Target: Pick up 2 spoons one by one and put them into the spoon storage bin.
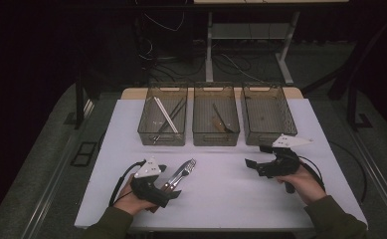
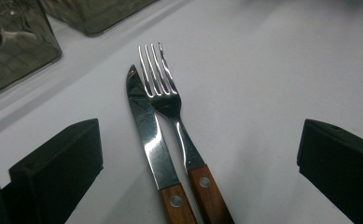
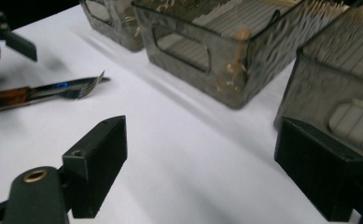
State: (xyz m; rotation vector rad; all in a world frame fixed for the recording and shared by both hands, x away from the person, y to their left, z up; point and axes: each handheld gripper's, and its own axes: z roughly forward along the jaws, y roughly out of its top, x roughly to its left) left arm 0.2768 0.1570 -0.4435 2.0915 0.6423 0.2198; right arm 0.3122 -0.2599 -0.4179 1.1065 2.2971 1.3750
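my left tool (image 2: 198,154) gapes wide around a wood-handled knife (image 2: 149,135) and fork (image 2: 170,100), gripping nothing; handle ends cut off below.

The knife (image 2: 152,140) and fork (image 2: 177,116) run off the bottom edge of the left gripper view, their wooden handles cut short. From the high view the left gripper (image 1: 167,181) covers those same handles. In the right gripper view the fork tines are a blur, and the handles slip off the left edge. What lies in the middle bin (image 1: 216,137) is too small and dim to name. The right-hand bin (image 3: 328,93) is clipped by the frame.
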